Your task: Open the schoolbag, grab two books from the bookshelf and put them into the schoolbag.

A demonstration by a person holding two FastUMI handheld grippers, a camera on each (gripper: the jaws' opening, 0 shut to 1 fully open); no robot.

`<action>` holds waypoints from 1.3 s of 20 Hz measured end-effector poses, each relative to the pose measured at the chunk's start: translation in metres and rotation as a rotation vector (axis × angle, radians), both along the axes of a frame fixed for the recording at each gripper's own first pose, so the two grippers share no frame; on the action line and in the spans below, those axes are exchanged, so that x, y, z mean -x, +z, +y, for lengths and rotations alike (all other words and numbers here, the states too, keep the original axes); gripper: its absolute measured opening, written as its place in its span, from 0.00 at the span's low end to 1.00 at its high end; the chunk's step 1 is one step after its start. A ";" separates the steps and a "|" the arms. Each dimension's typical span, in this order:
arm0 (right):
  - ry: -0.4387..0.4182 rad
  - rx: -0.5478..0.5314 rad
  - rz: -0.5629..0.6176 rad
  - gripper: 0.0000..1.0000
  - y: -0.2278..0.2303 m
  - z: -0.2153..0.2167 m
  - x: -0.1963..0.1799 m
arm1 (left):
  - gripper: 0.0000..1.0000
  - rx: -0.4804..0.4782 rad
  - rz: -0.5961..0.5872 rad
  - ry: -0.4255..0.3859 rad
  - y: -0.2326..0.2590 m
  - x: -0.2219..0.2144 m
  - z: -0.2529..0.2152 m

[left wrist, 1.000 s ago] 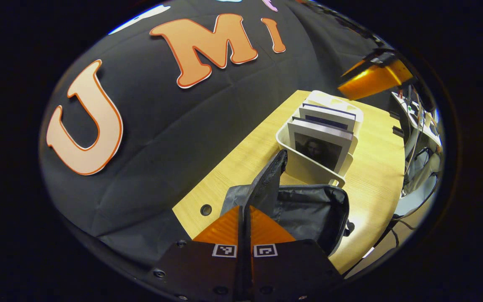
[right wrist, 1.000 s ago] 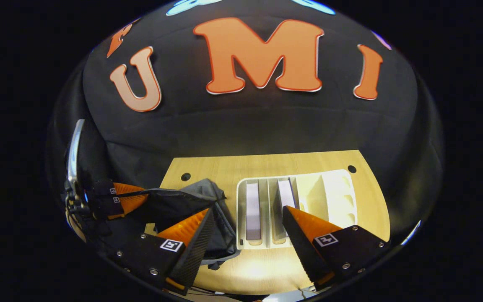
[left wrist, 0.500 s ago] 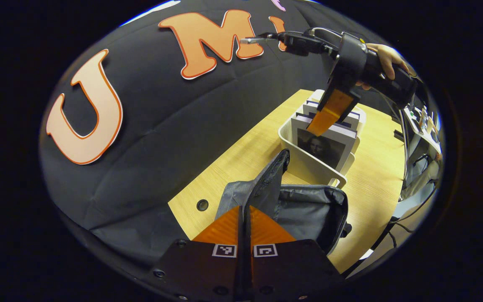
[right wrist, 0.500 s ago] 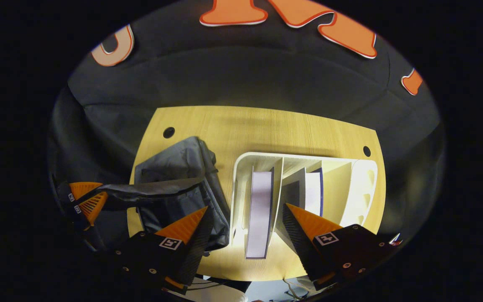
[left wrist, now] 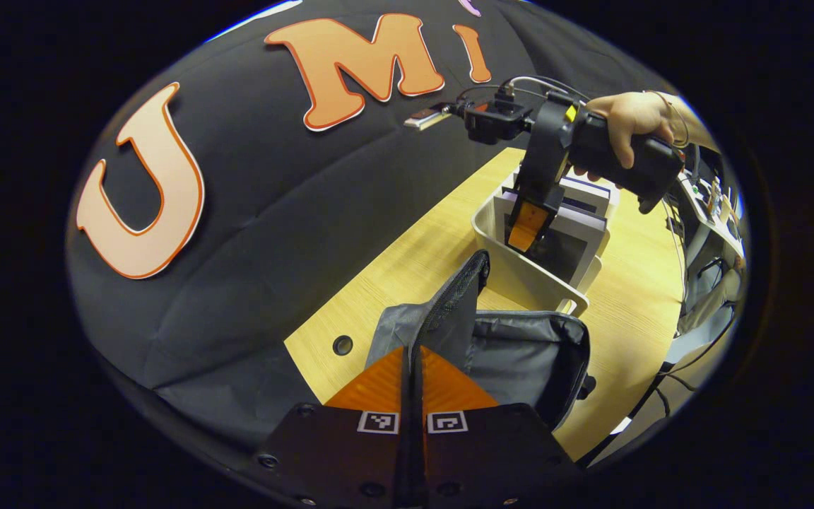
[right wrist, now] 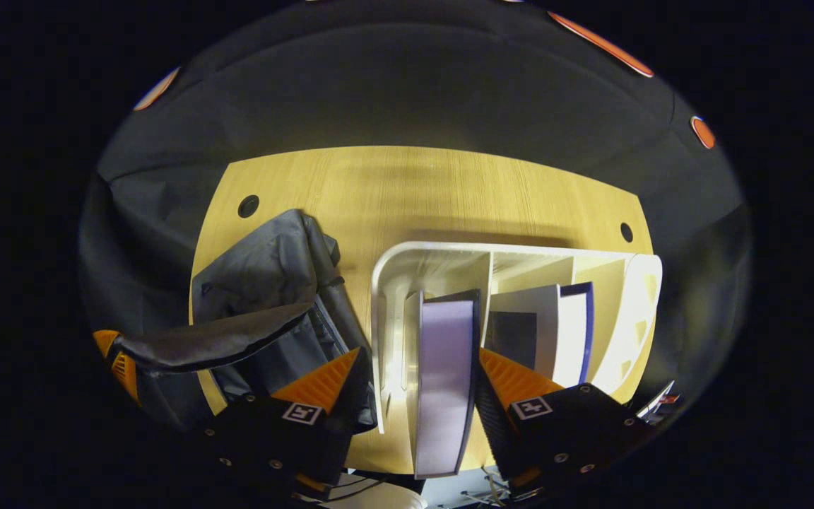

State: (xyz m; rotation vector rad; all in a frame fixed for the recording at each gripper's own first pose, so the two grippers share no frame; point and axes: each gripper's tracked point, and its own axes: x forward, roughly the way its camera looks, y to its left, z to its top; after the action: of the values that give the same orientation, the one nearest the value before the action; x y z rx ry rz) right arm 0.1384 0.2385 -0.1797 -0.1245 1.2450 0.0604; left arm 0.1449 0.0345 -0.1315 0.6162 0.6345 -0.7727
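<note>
The grey schoolbag (left wrist: 520,353) lies open on the wooden table, and my left gripper (left wrist: 413,350) is shut on its black flap (left wrist: 460,297), holding it upright. Behind the bag stands the white bookshelf (left wrist: 520,279) with two books. In the right gripper view my right gripper (right wrist: 421,353) is open, its fingers on either side of the nearer book (right wrist: 442,382). The second book (right wrist: 569,332) leans one slot to the right. From the left gripper view, a hand holds the right gripper (left wrist: 527,230) tipped down into the shelf.
The shelf's white rim (right wrist: 379,304) runs close beside the bag (right wrist: 266,268), whose lifted flap (right wrist: 216,343) shows at the left. Bare tabletop (right wrist: 421,184) with two cable holes lies behind both. Cables and equipment (left wrist: 704,212) sit beyond the table's right edge.
My right gripper has come down and forward over the shelf until its open fingers straddle the nearer book. My left gripper keeps the flap held up, almost unmoved.
</note>
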 end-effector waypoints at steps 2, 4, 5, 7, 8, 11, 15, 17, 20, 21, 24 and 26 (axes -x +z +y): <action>-0.015 -0.002 0.018 0.70 -0.007 -0.003 0.001 | 0.01 -0.002 0.001 -0.002 0.002 0.001 -0.001; -0.031 -0.022 0.028 0.45 -0.009 -0.002 0.003 | 0.01 -0.006 0.003 0.001 -0.001 0.000 0.000; -0.036 -0.024 0.030 0.41 -0.010 -0.003 0.002 | 0.01 -0.007 0.008 0.005 -0.002 0.000 0.001; -0.037 -0.019 0.026 0.30 -0.004 -0.005 0.009 | 0.01 -0.006 0.011 0.002 -0.001 0.000 0.001; -0.046 -0.028 0.017 0.40 0.003 -0.002 0.014 | 0.01 -0.005 0.007 -0.005 0.000 0.000 0.000; -0.074 -0.052 -0.039 0.39 0.043 0.003 0.023 | 0.01 0.011 0.004 -0.048 0.003 0.005 -0.005; -0.124 -0.074 -0.165 0.38 0.104 0.005 0.035 | 0.00 0.029 0.007 -0.091 0.002 0.004 -0.008; -0.147 -0.085 -0.216 0.38 0.132 -0.001 0.045 | 0.00 0.035 0.020 -0.097 0.000 0.006 -0.007; -0.205 -0.134 -0.291 0.38 0.165 -0.013 0.066 | 0.01 0.026 0.033 -0.107 -0.002 0.004 -0.009; -0.222 -0.156 -0.314 0.38 0.174 -0.016 0.073 | 0.01 0.023 0.031 -0.113 -0.001 0.003 -0.011; -0.283 -0.253 -0.364 0.37 0.184 -0.022 0.102 | 0.01 0.008 0.027 -0.121 -0.001 0.000 -0.014; -0.326 -0.363 -0.383 0.37 0.179 -0.018 0.117 | 0.01 0.010 0.020 -0.123 0.000 -0.002 -0.016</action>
State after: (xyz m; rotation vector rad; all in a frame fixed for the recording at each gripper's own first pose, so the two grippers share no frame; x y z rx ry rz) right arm 0.0214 0.2201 -0.0010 0.3671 0.8418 -0.0207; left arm 0.1470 0.0182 -0.1313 0.6435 0.6148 -0.8969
